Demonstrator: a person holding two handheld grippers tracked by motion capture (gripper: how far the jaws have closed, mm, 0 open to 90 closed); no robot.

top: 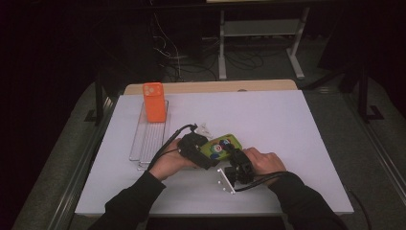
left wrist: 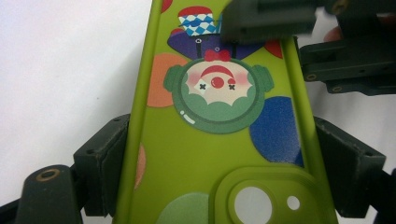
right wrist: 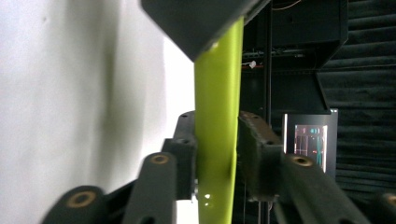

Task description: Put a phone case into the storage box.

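The green phone case with a clown picture on its back (camera hole at the near end) is held over the front middle of the white table, between both grippers. The left gripper clamps it across its width, one jaw pressing on each long edge, while the right gripper pinches the thin edge of the case between its jaws. Farther back on the left, an orange phone case stands in a clear rack.
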